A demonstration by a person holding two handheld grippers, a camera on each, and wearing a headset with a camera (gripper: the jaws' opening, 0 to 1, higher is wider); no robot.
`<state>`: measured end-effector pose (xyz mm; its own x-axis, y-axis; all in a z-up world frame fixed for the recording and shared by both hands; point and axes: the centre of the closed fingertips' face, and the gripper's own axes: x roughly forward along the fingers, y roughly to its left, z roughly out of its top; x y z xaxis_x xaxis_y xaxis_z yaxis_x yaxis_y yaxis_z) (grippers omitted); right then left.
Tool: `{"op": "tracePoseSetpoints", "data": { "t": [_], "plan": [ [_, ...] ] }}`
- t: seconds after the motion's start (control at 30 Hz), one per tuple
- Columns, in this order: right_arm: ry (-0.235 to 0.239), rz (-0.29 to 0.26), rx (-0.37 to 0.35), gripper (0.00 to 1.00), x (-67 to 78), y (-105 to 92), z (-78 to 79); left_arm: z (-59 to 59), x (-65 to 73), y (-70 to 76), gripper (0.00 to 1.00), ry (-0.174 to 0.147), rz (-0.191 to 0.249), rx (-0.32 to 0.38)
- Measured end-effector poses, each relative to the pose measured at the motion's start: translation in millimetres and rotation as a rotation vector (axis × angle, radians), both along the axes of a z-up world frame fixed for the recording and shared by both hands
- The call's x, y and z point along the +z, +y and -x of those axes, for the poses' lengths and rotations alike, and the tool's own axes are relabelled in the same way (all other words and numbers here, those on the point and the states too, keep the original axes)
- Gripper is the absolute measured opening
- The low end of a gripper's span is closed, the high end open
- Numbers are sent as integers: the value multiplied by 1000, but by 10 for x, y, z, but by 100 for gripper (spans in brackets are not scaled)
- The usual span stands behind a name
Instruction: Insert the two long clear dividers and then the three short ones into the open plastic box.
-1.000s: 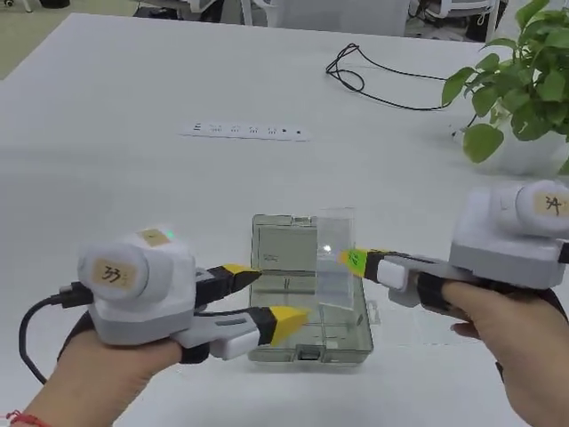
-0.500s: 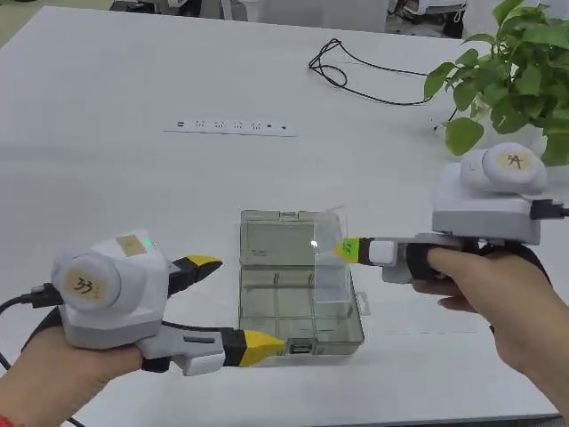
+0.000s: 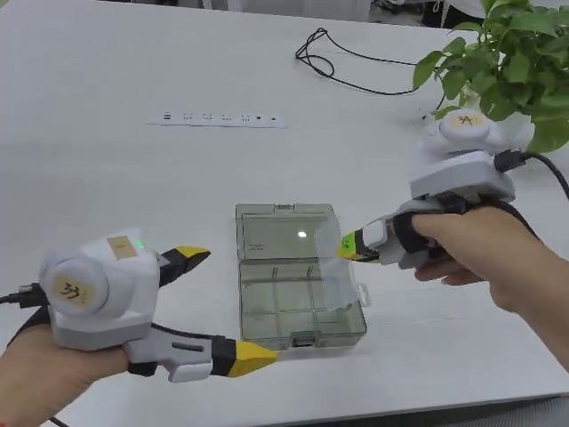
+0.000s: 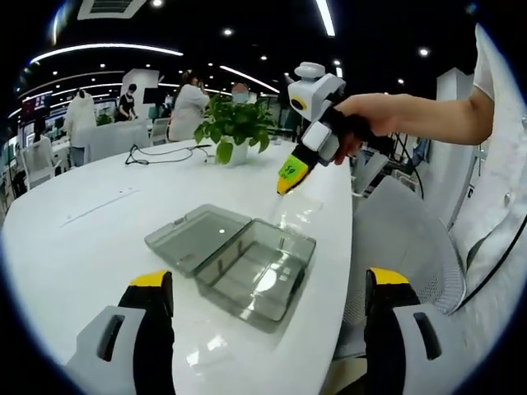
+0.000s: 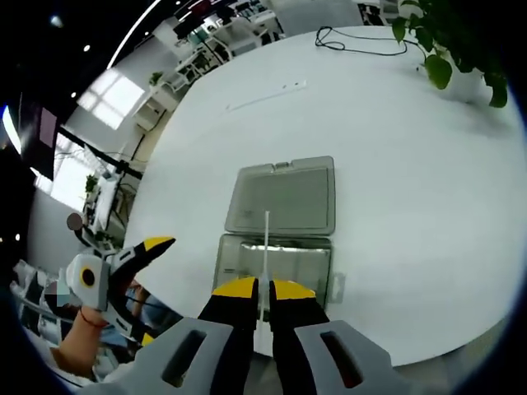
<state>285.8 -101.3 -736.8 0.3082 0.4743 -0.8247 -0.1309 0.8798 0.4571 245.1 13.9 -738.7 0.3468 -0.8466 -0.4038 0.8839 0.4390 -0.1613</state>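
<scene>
The open smoky plastic box [image 3: 267, 307] lies on the white table, its lid [image 3: 284, 233] folded flat on the far side. My right gripper [image 3: 348, 246] is shut on a clear divider [image 3: 327, 274], which hangs tilted over the box's right half. In the right gripper view the divider [image 5: 266, 234] shows edge-on as a thin line above the box [image 5: 296, 263]. My left gripper [image 3: 222, 307] stands open just left of the box, holding nothing. The box [image 4: 247, 263] lies ahead of it, with the right gripper [image 4: 290, 171] and the divider [image 4: 298, 216] above.
A white power strip [image 3: 218, 118] lies further back on the table [image 3: 107, 178]. A black cable [image 3: 342, 67] loops at the far side, beside a potted plant [image 3: 507, 62] at the right. The table's front edge runs close below the box.
The right gripper has brought the divider down, from upright above the box to tilted low over its right half. The left gripper has drawn back left off the box and opened wider.
</scene>
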Motion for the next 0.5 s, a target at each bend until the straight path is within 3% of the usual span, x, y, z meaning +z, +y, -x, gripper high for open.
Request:
{"op": "tracePoseSetpoints", "data": {
  "t": [0.23,0.5],
  "plan": [
    [71,50,-9,6,-232,-32,46,-1,-15,29,97,6,13,-2],
    [87,78,-16,6,-401,-31,16,3,-29,38,96,11,28,2]
  ]
}}
